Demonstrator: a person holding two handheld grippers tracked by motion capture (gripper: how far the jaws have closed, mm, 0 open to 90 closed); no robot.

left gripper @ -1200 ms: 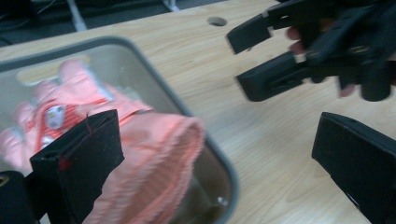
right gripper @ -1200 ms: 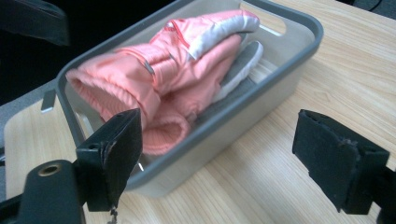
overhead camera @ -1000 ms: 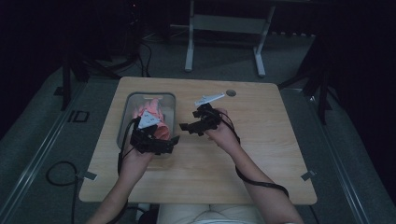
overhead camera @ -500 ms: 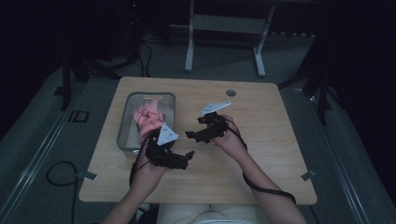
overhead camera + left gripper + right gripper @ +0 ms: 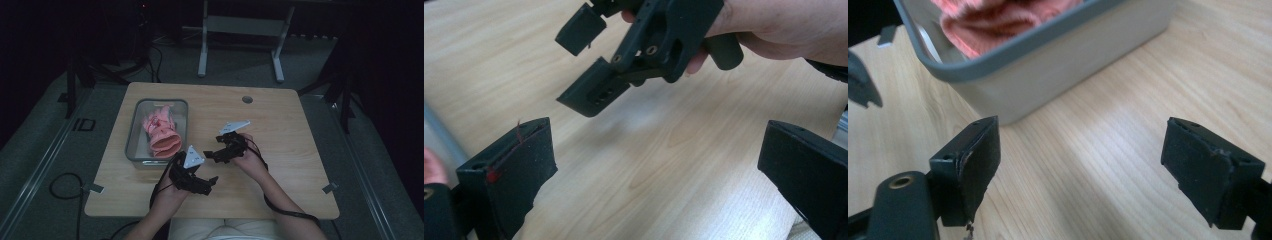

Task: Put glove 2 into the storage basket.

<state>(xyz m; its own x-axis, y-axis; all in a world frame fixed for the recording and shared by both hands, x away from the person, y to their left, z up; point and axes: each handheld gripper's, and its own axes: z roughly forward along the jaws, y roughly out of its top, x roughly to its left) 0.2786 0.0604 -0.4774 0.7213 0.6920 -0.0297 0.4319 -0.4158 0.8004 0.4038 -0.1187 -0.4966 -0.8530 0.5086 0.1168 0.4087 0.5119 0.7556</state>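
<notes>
A grey bin (image 5: 134, 131) stands on the left half of the wooden table (image 5: 285, 120). A pink rubber glove (image 5: 161, 131) lies inside it, cuff toward me. My left gripper (image 5: 210, 184) is open over bare wood in front of the bin's near right corner, with nothing between its jaws. My right gripper (image 5: 209, 154) is open too, just to the right of the bin and pointing at it. In the right gripper view the bin wall (image 5: 1068, 65) and the glove (image 5: 998, 20) sit just past the empty jaws. The left gripper view has the right gripper (image 5: 586, 65) held in a hand (image 5: 784, 25).
A round grommet hole (image 5: 247, 99) sits near the table's far edge. The table's right half is bare wood. Cables (image 5: 280, 207) trail from both grippers toward me. A metal stand (image 5: 240, 30) is on the dark floor beyond the table.
My left gripper has come out of the bin and back toward me and to the right, empty; the glove stays in the bin. My right gripper has drawn slightly nearer.
</notes>
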